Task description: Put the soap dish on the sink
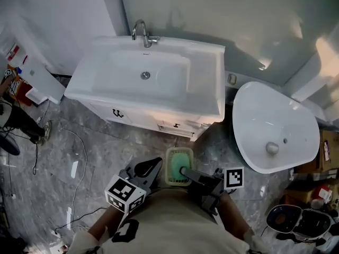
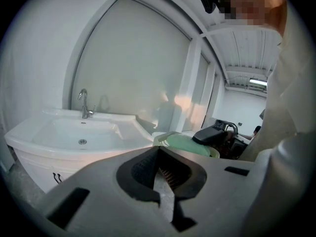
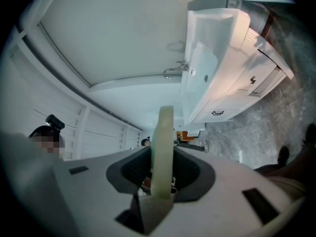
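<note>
The pale green soap dish (image 1: pixel 179 163) hangs over the marble floor, just in front of the white sink vanity (image 1: pixel 206 83). My right gripper (image 1: pixel 186 172) is shut on its near edge. In the right gripper view the dish (image 3: pixel 163 132) stands edge-on between the pads of the right gripper (image 3: pixel 162 174), with the sink (image 3: pixel 207 68) ahead. My left gripper (image 1: pixel 153 165) sits beside the dish on its left, shut and with nothing in it. From the left gripper (image 2: pixel 159 152) I see the dish (image 2: pixel 185 143) to the right and the sink (image 2: pixel 29 132) further left.
A chrome faucet (image 1: pixel 142 33) stands at the back of the sink. A white oval basin (image 1: pixel 275 126) lies on the floor at the right. Cables (image 1: pixel 79 142) trail over the floor at the left, near a white board (image 1: pixel 42 78). Boxes and clutter fill the right corner (image 1: pixel 307 194).
</note>
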Action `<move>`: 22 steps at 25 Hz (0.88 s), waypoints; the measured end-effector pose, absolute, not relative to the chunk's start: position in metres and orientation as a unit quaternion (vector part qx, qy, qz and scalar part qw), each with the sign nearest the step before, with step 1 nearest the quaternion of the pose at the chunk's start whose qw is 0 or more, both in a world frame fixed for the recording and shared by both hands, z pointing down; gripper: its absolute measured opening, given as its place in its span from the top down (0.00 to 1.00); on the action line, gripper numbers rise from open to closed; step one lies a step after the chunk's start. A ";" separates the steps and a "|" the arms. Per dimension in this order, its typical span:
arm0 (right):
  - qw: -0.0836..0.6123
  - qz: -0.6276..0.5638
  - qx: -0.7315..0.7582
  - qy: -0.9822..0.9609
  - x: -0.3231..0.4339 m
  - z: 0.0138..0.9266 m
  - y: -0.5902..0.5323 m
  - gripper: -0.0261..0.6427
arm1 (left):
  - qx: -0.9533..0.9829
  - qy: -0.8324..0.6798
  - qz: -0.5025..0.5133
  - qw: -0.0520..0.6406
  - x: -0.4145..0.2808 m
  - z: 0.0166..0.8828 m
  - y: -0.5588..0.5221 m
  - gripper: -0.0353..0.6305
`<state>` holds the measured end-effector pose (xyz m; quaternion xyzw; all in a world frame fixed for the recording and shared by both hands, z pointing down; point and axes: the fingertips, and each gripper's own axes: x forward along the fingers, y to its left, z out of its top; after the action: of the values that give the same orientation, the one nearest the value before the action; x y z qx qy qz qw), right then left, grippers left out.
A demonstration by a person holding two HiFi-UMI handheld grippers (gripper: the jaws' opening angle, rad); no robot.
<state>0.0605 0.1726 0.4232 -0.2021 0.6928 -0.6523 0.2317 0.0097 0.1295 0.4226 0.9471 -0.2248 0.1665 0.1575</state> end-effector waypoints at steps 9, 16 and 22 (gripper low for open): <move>0.253 -0.642 -0.198 0.696 0.107 0.423 0.176 0.77 | 0.944 -0.248 0.178 0.123 0.054 0.415 0.120 0.92; 0.275 -0.630 -0.231 0.688 0.129 0.425 0.168 0.77 | 0.961 -0.187 0.151 0.139 0.084 0.406 0.109 0.92; 0.297 -0.618 -0.280 0.672 0.141 0.431 0.141 0.77 | 0.969 -0.133 0.148 0.144 0.096 0.420 0.088 0.92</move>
<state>0.1412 0.1414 0.4310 -0.2805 0.6721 -0.6177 0.2967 0.0959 0.0880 0.4198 0.9694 -0.1327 0.1481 0.1437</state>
